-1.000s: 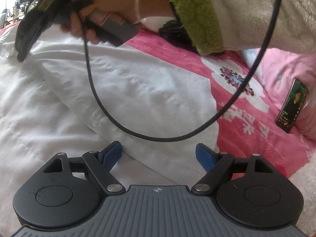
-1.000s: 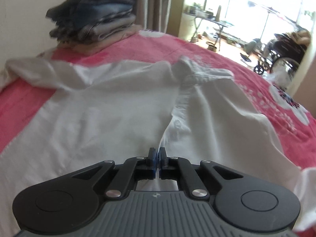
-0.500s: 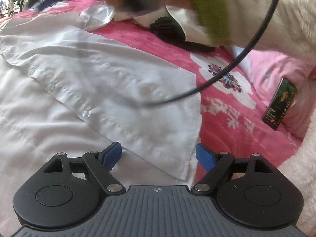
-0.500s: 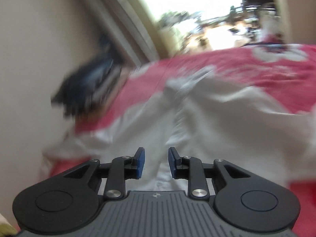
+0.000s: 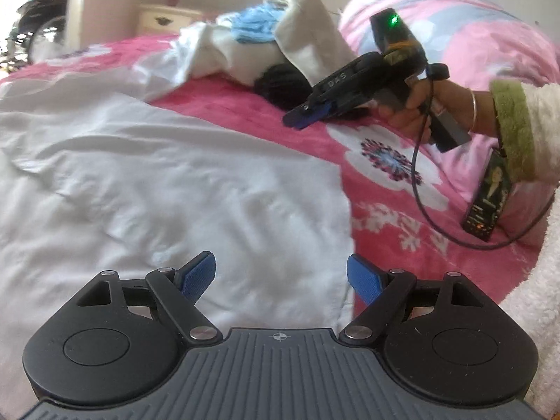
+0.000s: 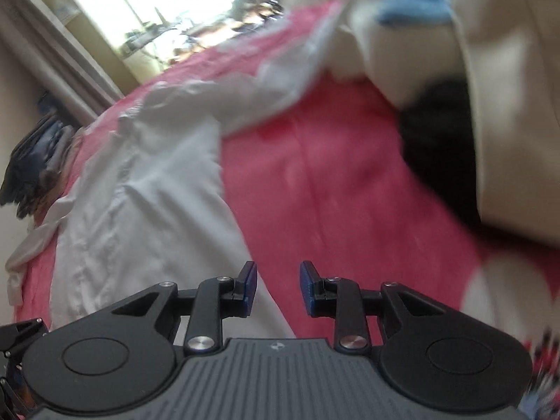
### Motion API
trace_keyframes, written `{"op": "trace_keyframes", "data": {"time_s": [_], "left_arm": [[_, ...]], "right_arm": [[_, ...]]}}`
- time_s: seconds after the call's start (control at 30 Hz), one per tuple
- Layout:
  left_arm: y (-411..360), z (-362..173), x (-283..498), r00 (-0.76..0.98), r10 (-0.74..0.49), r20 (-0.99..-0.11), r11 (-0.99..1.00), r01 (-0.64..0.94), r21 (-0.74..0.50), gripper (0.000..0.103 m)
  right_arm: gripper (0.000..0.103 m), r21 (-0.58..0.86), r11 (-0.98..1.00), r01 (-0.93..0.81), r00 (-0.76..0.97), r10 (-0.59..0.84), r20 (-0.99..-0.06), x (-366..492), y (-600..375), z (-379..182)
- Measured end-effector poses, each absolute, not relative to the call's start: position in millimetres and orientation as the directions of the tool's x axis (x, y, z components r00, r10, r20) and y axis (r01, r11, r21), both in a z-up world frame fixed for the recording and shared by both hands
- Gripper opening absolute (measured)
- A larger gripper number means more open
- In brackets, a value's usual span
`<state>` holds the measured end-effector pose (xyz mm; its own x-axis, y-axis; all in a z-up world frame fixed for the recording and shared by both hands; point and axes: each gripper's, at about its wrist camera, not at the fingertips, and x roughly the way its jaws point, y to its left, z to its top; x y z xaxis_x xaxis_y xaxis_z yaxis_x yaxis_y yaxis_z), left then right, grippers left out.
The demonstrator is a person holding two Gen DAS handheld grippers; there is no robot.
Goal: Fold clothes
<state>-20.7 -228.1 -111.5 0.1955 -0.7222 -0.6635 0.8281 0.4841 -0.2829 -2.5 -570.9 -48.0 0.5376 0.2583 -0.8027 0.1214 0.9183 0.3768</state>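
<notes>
Since a second ago, the right hand-held gripper [image 5: 304, 117] is swinging away from the white shirt [image 5: 168, 189] and out over the pink bed cover [image 5: 378, 217], its pads no longer pinched together as they were then.

From the left wrist view, the left hand-held gripper [image 5: 280, 274] is hovering low over the shirt's near edge with its blue pads spread wide and nothing between them. The shirt is lying flat on the bed, its side edge running just beside the right-hand pad. Farther off, a hand [image 5: 409, 108] in a fleecy sleeve is carrying the right hand-held gripper, its cable [image 5: 420, 192] trailing down past a phone [image 5: 488, 199] lying on the cover. A heap of unfolded clothes [image 5: 280, 45] is sitting beyond it.

From the right wrist view, blurred by motion, the right hand-held gripper [image 6: 278, 288] is showing its pads parted with only bed cover and the shirt's edge beneath. A stack of folded clothes [image 6: 33, 161] is resting at the far side of the bed.

The step in hand looks like the pause after laying one front panel over. Next, I would guess, each hand-held gripper needs to reach an outer edge or sleeve and close on it before carrying it across.
</notes>
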Motion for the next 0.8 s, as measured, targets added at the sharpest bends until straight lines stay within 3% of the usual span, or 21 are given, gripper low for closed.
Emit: {"op": "trace_keyframes", "data": {"time_s": [0.13,0.27,0.37,0.43,0.8], "left_arm": [[-240.1,-128.1,-26.2,0.134,-0.684,-0.717,0.464,0.838,-0.286,0.083],[-239.1,-131.7,-32.3,0.135,-0.669,-0.731,0.459,0.849,-0.263,0.084],[-239.4,-131.8,-32.1,0.132,-0.668,-0.732,0.457,0.849,-0.264,0.085],[-239.1,-132.7,-31.2,0.124,-0.669,-0.733,0.452,0.85,-0.269,0.085],[-235.1,-132.4,-33.4,0.098,-0.675,-0.732,0.432,0.856,-0.284,0.086]], "right_arm": [[0.039,0.398,0.907,0.133,0.471,0.296,-0.831,-10.6,-574.0,-71.8],[0.039,0.393,0.915,0.09,0.461,0.312,-0.831,-22.0,-569.5,-75.5],[0.024,0.378,0.924,0.057,0.439,0.317,-0.841,-28.5,-567.0,-73.6],[0.002,0.353,0.934,0.054,0.435,0.297,-0.85,-30.9,-565.9,-71.5],[0.004,0.293,0.948,0.122,0.415,0.219,-0.883,-33.4,-561.6,-71.5]]}}
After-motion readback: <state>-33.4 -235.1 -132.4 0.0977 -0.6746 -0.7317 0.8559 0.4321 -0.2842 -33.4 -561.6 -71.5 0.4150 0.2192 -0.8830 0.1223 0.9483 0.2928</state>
